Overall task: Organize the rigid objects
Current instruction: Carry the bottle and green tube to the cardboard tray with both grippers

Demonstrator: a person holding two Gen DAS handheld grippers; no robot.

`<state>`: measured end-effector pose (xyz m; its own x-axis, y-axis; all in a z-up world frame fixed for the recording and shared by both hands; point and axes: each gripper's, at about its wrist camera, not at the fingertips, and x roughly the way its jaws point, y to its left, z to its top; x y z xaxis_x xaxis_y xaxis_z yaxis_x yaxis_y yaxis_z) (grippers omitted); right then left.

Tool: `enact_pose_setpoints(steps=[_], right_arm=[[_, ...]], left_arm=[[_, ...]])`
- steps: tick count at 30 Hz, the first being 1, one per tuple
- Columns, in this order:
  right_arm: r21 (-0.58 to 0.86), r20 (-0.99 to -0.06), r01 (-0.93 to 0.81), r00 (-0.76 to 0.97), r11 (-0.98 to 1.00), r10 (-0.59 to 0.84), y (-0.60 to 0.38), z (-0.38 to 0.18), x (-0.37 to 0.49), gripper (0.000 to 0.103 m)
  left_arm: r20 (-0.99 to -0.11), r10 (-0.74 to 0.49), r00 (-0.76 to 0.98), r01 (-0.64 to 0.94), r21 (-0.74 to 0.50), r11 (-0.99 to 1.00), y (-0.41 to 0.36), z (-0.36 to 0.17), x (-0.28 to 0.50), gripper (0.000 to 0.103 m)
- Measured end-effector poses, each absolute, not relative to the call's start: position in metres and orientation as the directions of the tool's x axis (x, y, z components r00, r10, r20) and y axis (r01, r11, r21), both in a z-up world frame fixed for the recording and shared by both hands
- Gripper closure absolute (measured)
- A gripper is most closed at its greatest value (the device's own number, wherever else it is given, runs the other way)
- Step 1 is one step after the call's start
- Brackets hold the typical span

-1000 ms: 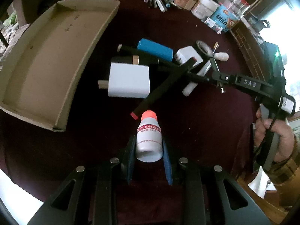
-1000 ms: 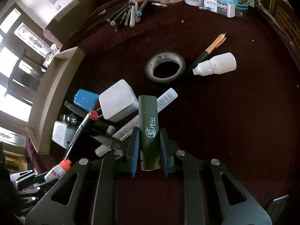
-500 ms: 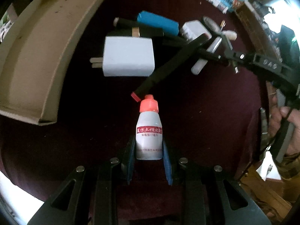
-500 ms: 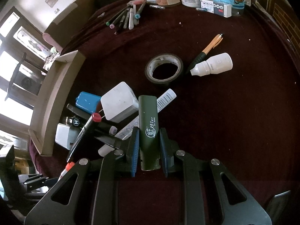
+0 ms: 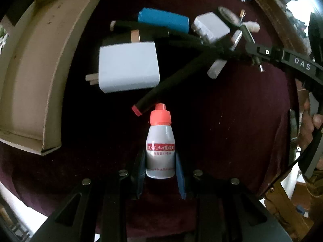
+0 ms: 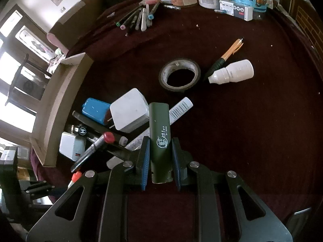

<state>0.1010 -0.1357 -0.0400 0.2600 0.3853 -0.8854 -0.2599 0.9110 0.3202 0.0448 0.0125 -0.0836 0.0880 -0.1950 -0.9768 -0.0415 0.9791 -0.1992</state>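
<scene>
Beside the cardboard tray (image 5: 30,76) at far left, the left gripper (image 5: 160,173) clamps a red-capped white bottle (image 5: 160,151) over the maroon cloth (image 5: 232,131), while the right gripper (image 6: 160,161) pinches a dark green lighter (image 6: 160,139) just beside 1 white charger (image 6: 129,113).

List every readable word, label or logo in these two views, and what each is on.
"DAS": right gripper's arm.
Interlocked double-C logo: black tube.
"MY SONG", under stylised script: dark green case.
Barcode, digits too small: white stick.
Red label, characters blurred: small white bottle.
Back-row packaging: unreadable.
</scene>
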Motion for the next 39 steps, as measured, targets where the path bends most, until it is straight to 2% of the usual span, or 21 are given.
enact_pose_setpoints(steps=[7,13,17,21,31,39], right_arm=[[0.330,-0.863,-0.279,0.299,0.902,0.408,-0.131,-0.016,0.097,0.083],[0.342,-0.847,-0.330,0.298,0.880,0.441,-0.107,0.001,0.095,0.083],[0.348,-0.841,-0.367,0.285,0.863,0.460,-0.086,0.005,0.093,0.083],[0.363,-0.835,-0.408,0.257,0.838,0.487,-0.060,0.008,0.094,0.083],[0.345,-0.840,-0.570,0.167,0.745,0.516,0.043,0.014,0.103,0.083],[0.395,-0.855,-0.582,0.052,0.711,0.517,0.113,-0.008,0.128,0.082]], left_arm=[[-0.940,-0.257,0.225,-0.057,-0.276,0.960,0.030,-0.049,0.040,0.077],[-0.920,-0.283,0.270,-0.093,-0.317,0.944,0.045,-0.039,0.035,0.077],[-0.907,-0.278,0.315,-0.116,-0.327,0.938,0.056,-0.026,0.036,0.077],[-0.904,-0.219,0.366,-0.166,-0.296,0.941,0.086,-0.016,0.042,0.077],[-0.936,-0.095,0.338,-0.356,-0.221,0.908,0.171,-0.054,0.053,0.077],[-0.946,-0.106,0.306,-0.350,-0.215,0.912,0.177,-0.070,0.040,0.077]])
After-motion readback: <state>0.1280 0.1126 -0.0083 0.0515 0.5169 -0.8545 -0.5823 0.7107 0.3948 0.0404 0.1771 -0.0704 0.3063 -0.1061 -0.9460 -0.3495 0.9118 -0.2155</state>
